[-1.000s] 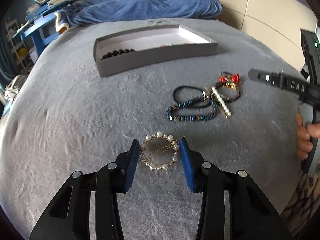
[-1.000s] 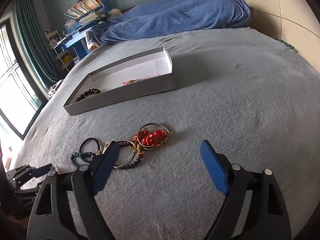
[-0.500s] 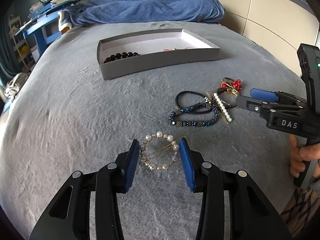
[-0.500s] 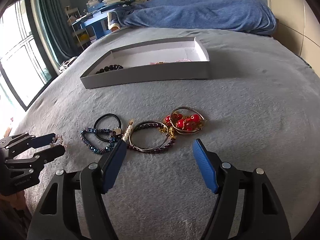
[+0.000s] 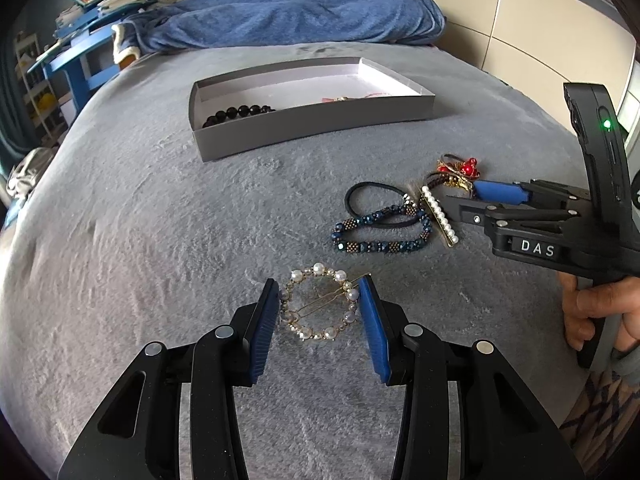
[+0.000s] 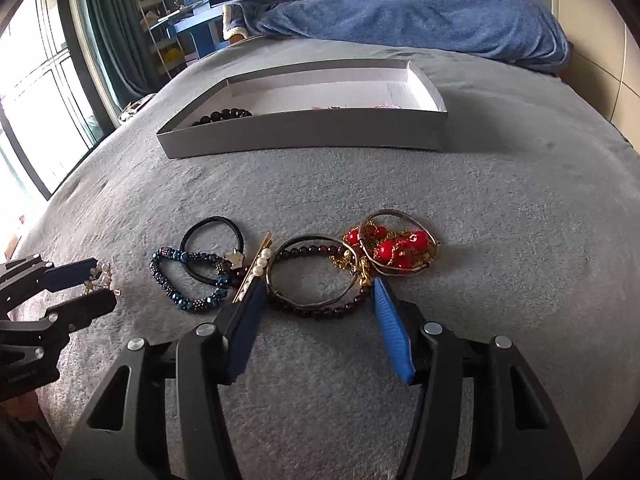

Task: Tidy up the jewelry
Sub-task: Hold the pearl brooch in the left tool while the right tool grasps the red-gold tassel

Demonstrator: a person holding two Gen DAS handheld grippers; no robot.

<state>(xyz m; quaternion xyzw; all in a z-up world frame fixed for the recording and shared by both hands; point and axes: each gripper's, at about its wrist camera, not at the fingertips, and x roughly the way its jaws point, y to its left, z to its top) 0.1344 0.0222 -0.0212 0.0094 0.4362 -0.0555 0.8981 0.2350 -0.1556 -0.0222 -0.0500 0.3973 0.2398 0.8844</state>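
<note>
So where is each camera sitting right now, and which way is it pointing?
Left wrist: rides the left claw, low over the grey blanket, facing the shallow grey cardboard box; its blue pads flank the round pearl hair clip; the right claw and hand show at right.
Right wrist: rides the right claw, facing the same box over a dark beaded bangle; the left claw shows at left.
Shared: box, blue beaded bracelet, each other's claw.

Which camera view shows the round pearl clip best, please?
The left wrist view. The pearl clip lies whole between the left gripper's blue fingers, beads and gold pin clear. In the right wrist view only a few beads show at the far left, mostly hidden behind that gripper.
</note>
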